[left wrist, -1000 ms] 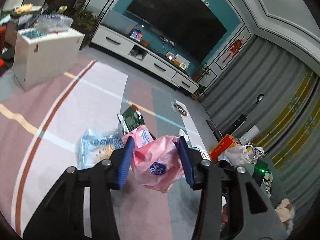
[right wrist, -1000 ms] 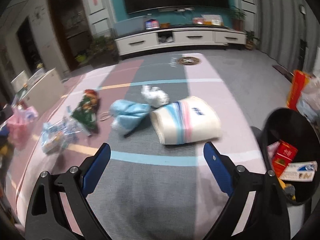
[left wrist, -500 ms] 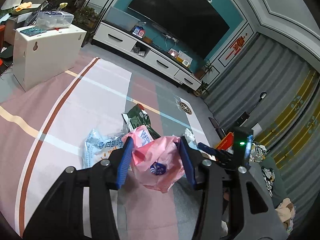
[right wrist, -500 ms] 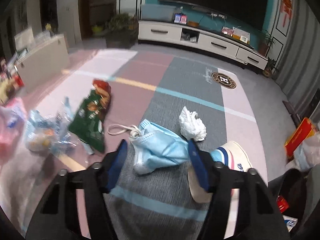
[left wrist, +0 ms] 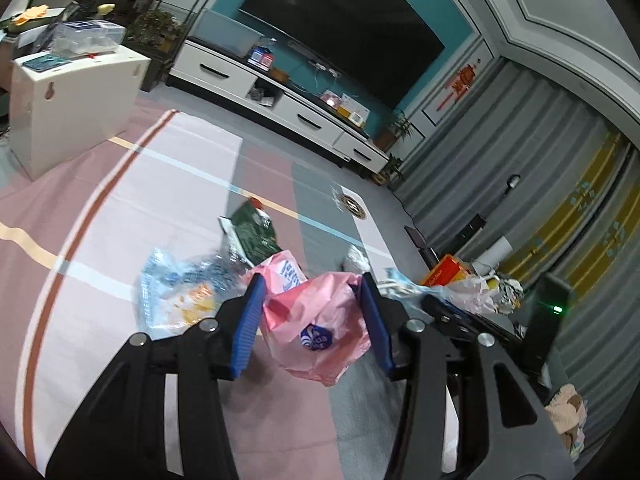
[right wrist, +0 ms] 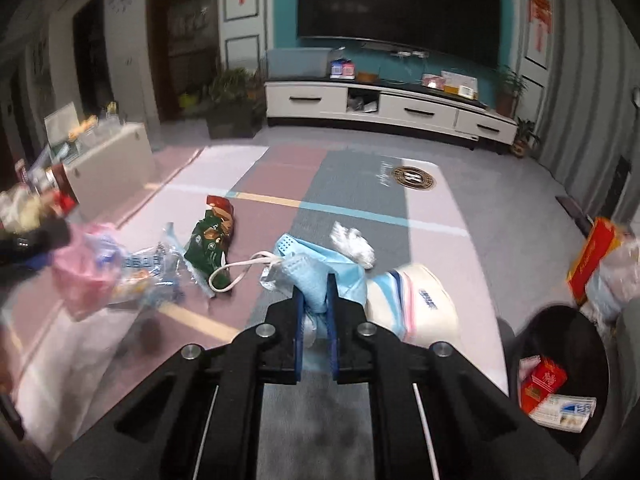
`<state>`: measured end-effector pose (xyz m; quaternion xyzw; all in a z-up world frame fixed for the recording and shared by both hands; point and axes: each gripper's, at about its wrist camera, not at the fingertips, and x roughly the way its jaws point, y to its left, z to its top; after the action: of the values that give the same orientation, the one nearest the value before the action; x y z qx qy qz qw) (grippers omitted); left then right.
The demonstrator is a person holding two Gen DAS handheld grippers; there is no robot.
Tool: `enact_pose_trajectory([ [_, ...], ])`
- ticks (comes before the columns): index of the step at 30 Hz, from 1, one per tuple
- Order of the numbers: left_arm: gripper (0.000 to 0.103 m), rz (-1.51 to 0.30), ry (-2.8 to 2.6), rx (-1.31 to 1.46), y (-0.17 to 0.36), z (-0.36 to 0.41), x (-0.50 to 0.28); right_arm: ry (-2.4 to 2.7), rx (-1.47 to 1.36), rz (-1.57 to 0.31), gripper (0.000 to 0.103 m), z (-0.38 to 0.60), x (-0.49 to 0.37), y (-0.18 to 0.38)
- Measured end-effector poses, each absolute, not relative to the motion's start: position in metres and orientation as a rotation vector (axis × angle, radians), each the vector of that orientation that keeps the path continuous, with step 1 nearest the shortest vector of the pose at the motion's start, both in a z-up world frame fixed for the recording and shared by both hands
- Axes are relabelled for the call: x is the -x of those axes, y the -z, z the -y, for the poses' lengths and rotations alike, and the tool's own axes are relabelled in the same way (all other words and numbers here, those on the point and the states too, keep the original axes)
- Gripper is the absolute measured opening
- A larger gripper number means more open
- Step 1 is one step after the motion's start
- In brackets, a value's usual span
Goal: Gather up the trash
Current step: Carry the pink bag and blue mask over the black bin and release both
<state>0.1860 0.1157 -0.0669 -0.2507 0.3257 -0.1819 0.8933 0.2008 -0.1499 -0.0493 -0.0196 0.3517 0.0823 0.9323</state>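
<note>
Right tool [right wrist: 315, 298] newly clamped on mask [right wrist: 320, 264], bin [right wrist: 560, 320] — right view only (blurred)

Both grippers same build: matte black angular linkage arms w/ round silver screw heads at the pivots, blue flat pads on inner finger faces. Left gripper [left wrist: 314, 300] fills frame bottom; right gripper [right wrist: 314, 296] bottom centre, thin silver rods along arms.

A crumpled pink plastic bag [left wrist: 316, 328] hangs above the carpet; a light-blue face mask [right wrist: 320, 272] is pinched, its white loop dangling.
</note>
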Motion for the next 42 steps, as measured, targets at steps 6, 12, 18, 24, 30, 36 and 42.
enact_pose_trajectory([
  [6,0.049,-0.699,0.453,0.436,0.067,-0.075,-0.179,-0.119,-0.087,-0.705,0.011,0.193,-0.153,0.053],
  [12,0.049,-0.728,0.534,0.389,0.071,-0.037,-0.172,-0.093,-0.122,-0.681,0.011,0.226,-0.137,0.054],
  [18,0.049,-0.747,0.602,0.348,0.067,0.007,-0.168,-0.074,-0.183,-0.666,0.011,0.262,-0.13,0.053],
  [24,0.049,-0.752,0.676,0.3,0.053,0.061,-0.169,-0.036,-0.271,-0.614,0.011,0.3,-0.117,0.046],
  [30,0.049,-0.757,0.762,0.282,0.041,0.115,-0.179,0.041,-0.352,-0.582,0.011,0.342,-0.106,0.045],
  [36,0.049,-0.774,0.834,0.238,0.035,0.174,-0.19,0.136,-0.477,-0.574,0.012,0.391,-0.094,0.053],
  [42,0.049,-0.799,0.866,0.189,0.041,0.23,-0.199,0.208,-0.549,-0.572,0.012,0.423,-0.085,0.062],
])
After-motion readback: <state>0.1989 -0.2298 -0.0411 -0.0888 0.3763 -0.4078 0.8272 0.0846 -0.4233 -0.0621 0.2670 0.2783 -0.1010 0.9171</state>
